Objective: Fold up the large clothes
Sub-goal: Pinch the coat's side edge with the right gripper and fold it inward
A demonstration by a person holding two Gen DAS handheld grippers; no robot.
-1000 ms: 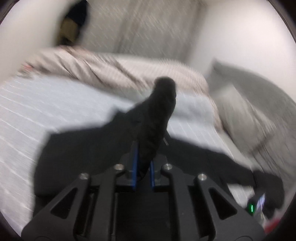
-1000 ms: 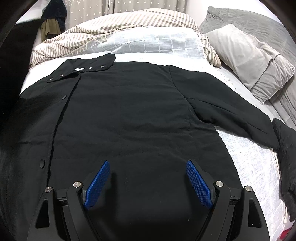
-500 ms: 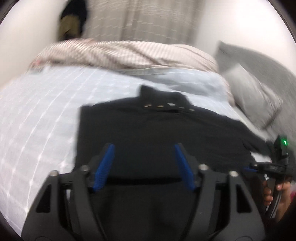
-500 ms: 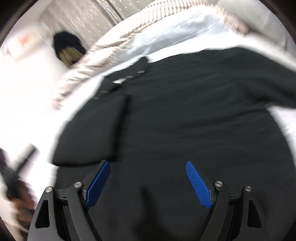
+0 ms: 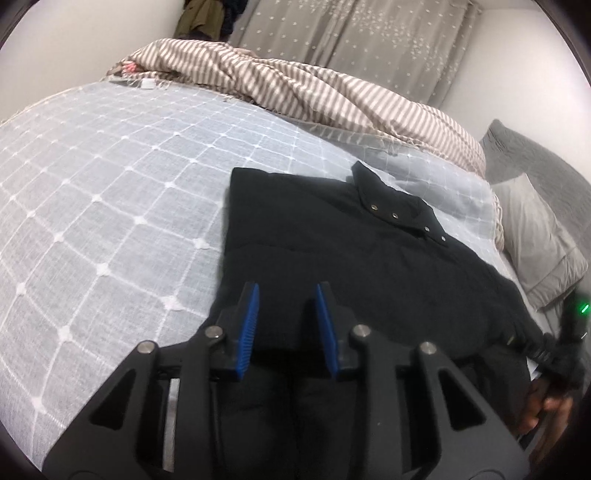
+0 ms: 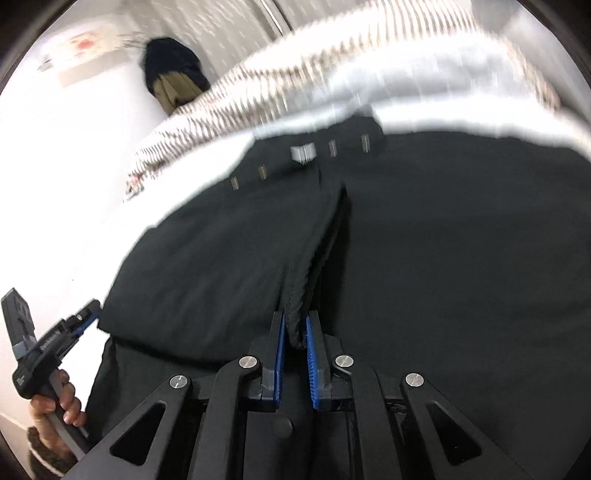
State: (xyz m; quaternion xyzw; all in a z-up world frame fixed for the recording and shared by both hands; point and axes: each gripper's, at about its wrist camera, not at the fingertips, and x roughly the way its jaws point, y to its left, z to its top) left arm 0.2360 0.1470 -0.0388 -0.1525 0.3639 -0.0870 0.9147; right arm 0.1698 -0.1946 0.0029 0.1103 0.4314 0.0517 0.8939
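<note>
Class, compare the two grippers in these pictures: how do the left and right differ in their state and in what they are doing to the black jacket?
The left gripper stands open, its blue pads apart, with nothing between them; the right gripper is nearly closed, pinching a fabric edge of the black jacket. The left hovers over the jacket's folded-in side; the right grips nearer the middle. Both have black bodies and ribbed blue pads.

A home bedroom: a bed (image 5: 110,206) under a pale checked cover, a striped duvet (image 5: 295,88) bunched at its far side, grey pillows (image 5: 535,236) to the right, star-dotted curtains (image 5: 351,40) behind, clothes (image 5: 207,18) hanging in the corner.
</note>
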